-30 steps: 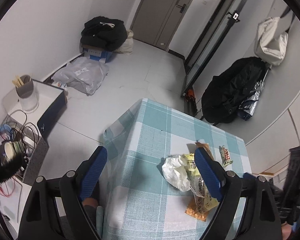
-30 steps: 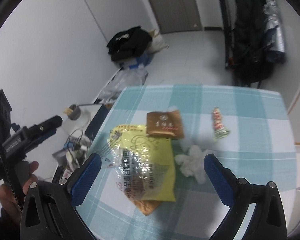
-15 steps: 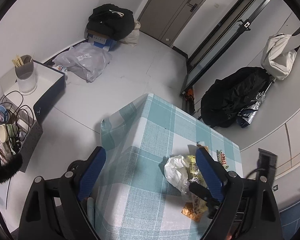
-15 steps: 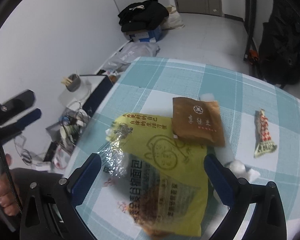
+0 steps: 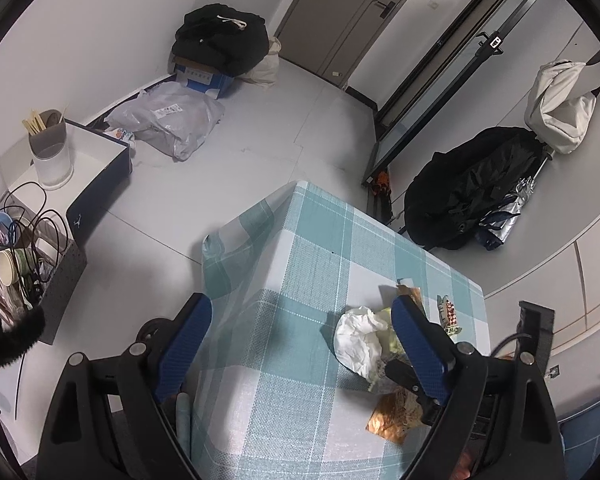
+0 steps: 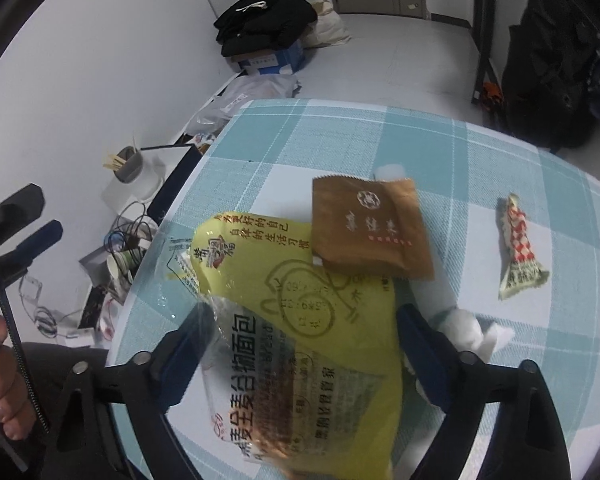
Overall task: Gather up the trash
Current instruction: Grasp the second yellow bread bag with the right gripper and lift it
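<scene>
A yellow bread bag (image 6: 300,344) lies on the checked tablecloth (image 6: 340,136). My right gripper (image 6: 304,356) is open, its blue fingers on either side of the bag. A brown packet (image 6: 372,228) rests on the bag's far end. A small red and white wrapper (image 6: 520,248) lies to the right. Crumpled white tissue (image 6: 472,332) sits by my right finger. My left gripper (image 5: 300,344) is open and empty above the table's left edge; the tissue (image 5: 356,340), the bag (image 5: 390,324) and the small wrapper (image 5: 448,312) show beside its right finger.
On the floor left of the table stand a white box with a cup of chopsticks (image 5: 48,148) and a bin of cables (image 5: 24,256). A grey plastic bag (image 5: 168,120) and black clothes on a box (image 5: 220,48) lie by the wall. A black backpack (image 5: 472,188) leans behind the table.
My right gripper has moved down and forward, so the yellow bag now lies between its fingers. My left gripper has risen and drawn back from the table.
</scene>
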The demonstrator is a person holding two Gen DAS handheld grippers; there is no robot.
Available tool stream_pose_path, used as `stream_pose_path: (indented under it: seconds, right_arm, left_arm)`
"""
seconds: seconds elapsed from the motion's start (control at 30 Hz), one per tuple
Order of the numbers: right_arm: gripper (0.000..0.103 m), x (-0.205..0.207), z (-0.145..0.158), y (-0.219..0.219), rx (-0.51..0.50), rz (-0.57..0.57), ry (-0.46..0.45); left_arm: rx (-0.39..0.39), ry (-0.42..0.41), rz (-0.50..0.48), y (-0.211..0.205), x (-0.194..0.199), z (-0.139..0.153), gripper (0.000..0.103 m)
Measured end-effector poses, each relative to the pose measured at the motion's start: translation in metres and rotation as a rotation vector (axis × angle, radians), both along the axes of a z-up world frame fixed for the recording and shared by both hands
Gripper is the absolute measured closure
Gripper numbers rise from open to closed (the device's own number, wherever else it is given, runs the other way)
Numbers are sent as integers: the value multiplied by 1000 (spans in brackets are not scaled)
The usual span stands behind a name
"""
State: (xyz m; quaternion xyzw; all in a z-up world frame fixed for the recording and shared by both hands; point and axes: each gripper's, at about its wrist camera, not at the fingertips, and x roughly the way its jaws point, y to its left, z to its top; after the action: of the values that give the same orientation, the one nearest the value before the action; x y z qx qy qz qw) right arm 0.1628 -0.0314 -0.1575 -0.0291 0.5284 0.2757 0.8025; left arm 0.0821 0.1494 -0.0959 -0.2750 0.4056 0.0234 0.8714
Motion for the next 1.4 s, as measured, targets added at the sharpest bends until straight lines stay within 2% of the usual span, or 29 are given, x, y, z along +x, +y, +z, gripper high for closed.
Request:
stream_pose_path:
  seconds: [0.13,0.6,0.73,0.93,1.17,1.27,1.4]
  right_arm:
    - [22,-7,3,-9,27,-1,3]
    - [22,-61,37,-47,120,28,-57]
    - [22,-76,38,-66,125,15,-70]
    - [22,-91,39,-99,130,-26,-97]
    - [22,-88,37,-129,157,-88,-120]
    - [22,-85,36,-138,176,-108,-117]
    - [22,-77,33,-152,214,-133,-115]
  left_arm:
    - [11,11,-8,-3,0,-3,14]
    - [71,42,-39,-20,3,-9,14]
    - [98,60,-57,-29,4,-13,14]
    - [88,115,-90,-43,12,-23,14]
    - [72,137,-127,-58,29,-33,14]
    - [105,163,-133,-64,38,-39,14]
    - [109,192,-136,-66,41,-45,14]
